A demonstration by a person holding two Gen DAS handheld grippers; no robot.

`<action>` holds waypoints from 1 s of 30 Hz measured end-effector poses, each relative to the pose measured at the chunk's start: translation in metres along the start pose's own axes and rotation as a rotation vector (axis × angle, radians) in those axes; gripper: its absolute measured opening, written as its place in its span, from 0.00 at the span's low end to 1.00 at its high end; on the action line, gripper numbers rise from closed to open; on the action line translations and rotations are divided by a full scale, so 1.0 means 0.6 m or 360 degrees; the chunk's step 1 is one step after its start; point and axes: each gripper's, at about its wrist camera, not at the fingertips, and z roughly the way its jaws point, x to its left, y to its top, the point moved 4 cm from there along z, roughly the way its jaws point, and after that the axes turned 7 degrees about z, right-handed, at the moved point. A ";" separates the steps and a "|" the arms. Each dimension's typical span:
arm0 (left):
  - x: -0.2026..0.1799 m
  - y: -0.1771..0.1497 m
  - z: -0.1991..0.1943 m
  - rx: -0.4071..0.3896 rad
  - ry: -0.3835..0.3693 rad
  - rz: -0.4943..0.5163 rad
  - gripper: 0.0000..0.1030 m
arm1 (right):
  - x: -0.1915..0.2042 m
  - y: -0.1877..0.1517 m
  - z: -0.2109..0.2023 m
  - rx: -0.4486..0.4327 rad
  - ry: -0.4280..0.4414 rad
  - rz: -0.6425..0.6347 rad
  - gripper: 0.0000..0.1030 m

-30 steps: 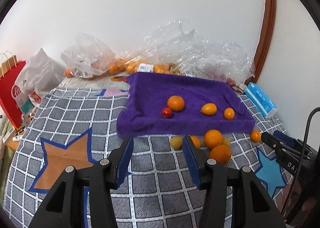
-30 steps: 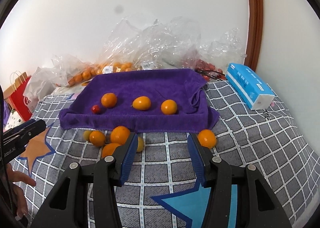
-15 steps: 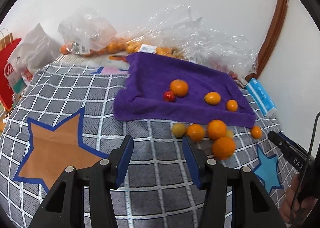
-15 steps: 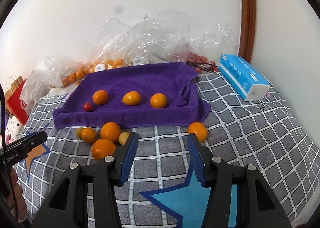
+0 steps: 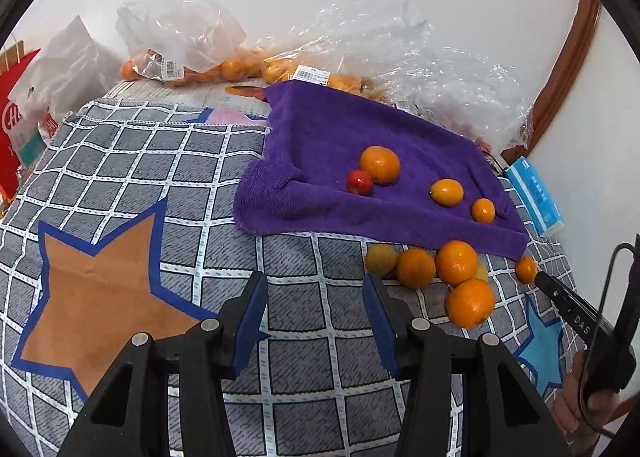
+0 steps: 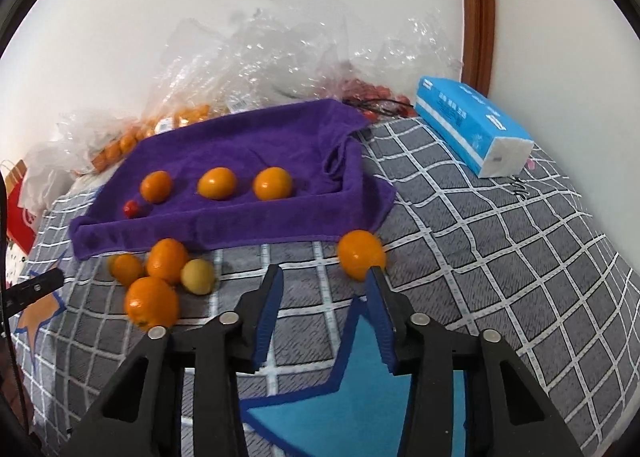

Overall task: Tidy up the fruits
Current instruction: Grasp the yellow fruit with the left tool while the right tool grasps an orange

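Note:
A purple towel (image 5: pixel 328 137) (image 6: pixel 248 145) lies on a grey checked cloth and carries three orange fruits (image 6: pixel 218 183) and a small red fruit (image 5: pixel 359 181). A cluster of oranges (image 5: pixel 456 261) (image 6: pixel 151 301) and a yellowish fruit (image 6: pixel 197 276) lies on the cloth in front of the towel. A lone orange (image 6: pixel 360 253) lies apart, just beyond the right fingertip of my right gripper (image 6: pixel 324 279), which is open and empty. My left gripper (image 5: pixel 314 283) is open and empty, left of the cluster.
Clear plastic bags with more oranges (image 5: pixel 224 69) and red fruits (image 6: pixel 372 91) lie along the wall behind the towel. A blue tissue pack (image 6: pixel 472 129) lies at the right. A red paper bag (image 5: pixel 16 125) stands at the far left.
Both grippers moved closer to the cloth. The right gripper moved toward the lone orange, which now sits by its right fingertip. The left view swung left and lower. No fruit moved.

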 end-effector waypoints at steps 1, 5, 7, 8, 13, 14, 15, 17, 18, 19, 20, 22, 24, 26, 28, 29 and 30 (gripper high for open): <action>0.000 0.002 0.003 0.0004 -0.0013 -0.0008 0.45 | -0.004 0.003 0.006 0.0001 -0.0011 0.0006 0.37; -0.008 0.009 0.021 0.0053 -0.0065 -0.0032 0.45 | -0.023 0.012 0.030 0.0014 -0.0076 0.0013 0.37; -0.016 0.011 0.031 0.0075 -0.0083 -0.0025 0.45 | -0.031 0.015 0.043 0.0034 -0.0075 0.0012 0.37; -0.021 0.013 0.036 0.0083 -0.0084 -0.0017 0.45 | -0.034 0.016 0.051 0.0050 -0.0070 0.0011 0.37; -0.045 0.018 0.054 0.0092 -0.0102 0.0029 0.45 | -0.032 0.019 0.071 0.0069 -0.0053 -0.0031 0.37; -0.047 0.020 0.057 0.0088 -0.0093 0.0035 0.45 | -0.030 0.020 0.077 0.0078 -0.0056 -0.0044 0.37; -0.049 0.022 0.061 0.0087 -0.0081 0.0044 0.45 | -0.028 0.020 0.084 0.0096 -0.0049 -0.0056 0.37; -0.051 0.023 0.069 0.0093 -0.0074 0.0056 0.41 | -0.026 0.018 0.091 0.0123 -0.0038 -0.0065 0.35; -0.052 0.023 0.072 0.0101 -0.0085 0.0060 0.36 | -0.026 0.018 0.091 0.0121 -0.0036 -0.0071 0.31; -0.054 0.023 0.076 0.0114 -0.0092 0.0067 0.33 | -0.025 0.018 0.090 0.0117 -0.0020 -0.0073 0.31; -0.055 0.022 0.080 0.0127 -0.0099 0.0077 0.33 | -0.024 0.017 0.090 0.0118 -0.0007 -0.0071 0.31; -0.063 0.020 0.087 0.0146 -0.0112 0.0104 0.31 | -0.025 0.016 0.090 0.0123 0.0009 -0.0062 0.31; -0.069 0.021 0.091 0.0141 -0.0121 0.0112 0.30 | -0.027 0.016 0.090 0.0124 0.0029 -0.0051 0.31; -0.076 0.023 0.096 0.0154 -0.0129 0.0122 0.30 | -0.027 0.016 0.087 0.0121 0.0045 -0.0046 0.31; -0.083 0.025 0.101 0.0153 -0.0106 0.0150 0.30 | -0.026 0.015 0.086 0.0125 0.0067 -0.0047 0.31; -0.086 0.026 0.101 0.0143 -0.0092 0.0162 0.30 | -0.025 0.015 0.086 0.0126 0.0069 -0.0051 0.31; -0.088 0.026 0.103 0.0133 -0.0085 0.0175 0.30 | -0.024 0.015 0.086 0.0125 0.0068 -0.0054 0.31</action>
